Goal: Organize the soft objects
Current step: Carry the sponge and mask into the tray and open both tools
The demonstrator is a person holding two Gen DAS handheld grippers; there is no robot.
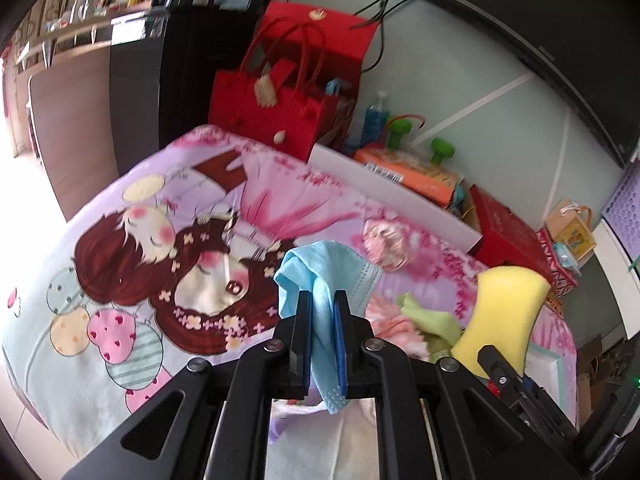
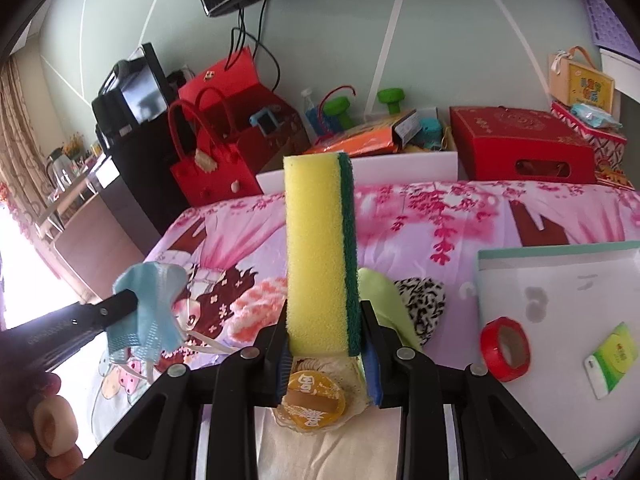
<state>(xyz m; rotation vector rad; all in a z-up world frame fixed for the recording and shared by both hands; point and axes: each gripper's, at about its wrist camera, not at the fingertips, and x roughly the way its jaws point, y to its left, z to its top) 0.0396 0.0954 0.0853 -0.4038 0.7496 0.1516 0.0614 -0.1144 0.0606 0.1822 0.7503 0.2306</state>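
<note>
My left gripper (image 1: 322,300) is shut on a light blue face mask (image 1: 320,276) and holds it above the cartoon bedsheet (image 1: 132,240); the mask also shows in the right wrist view (image 2: 150,304) at the left. My right gripper (image 2: 324,312) is shut on a yellow sponge with a green scouring side (image 2: 318,252), held upright; the sponge also shows in the left wrist view (image 1: 506,312). A green cloth (image 2: 384,300) and a black-and-white patterned soft item (image 2: 426,300) lie on the bed behind the sponge. A pink fluffy item (image 2: 256,304) lies to the left.
A white board (image 2: 560,280) on the right carries a red tape roll (image 2: 506,348) and a green tissue pack (image 2: 612,360). A wrapped orange snack (image 2: 314,400) lies under my right gripper. Red bags (image 2: 216,160), a red box (image 2: 520,148) and a white bin (image 2: 360,168) line the wall.
</note>
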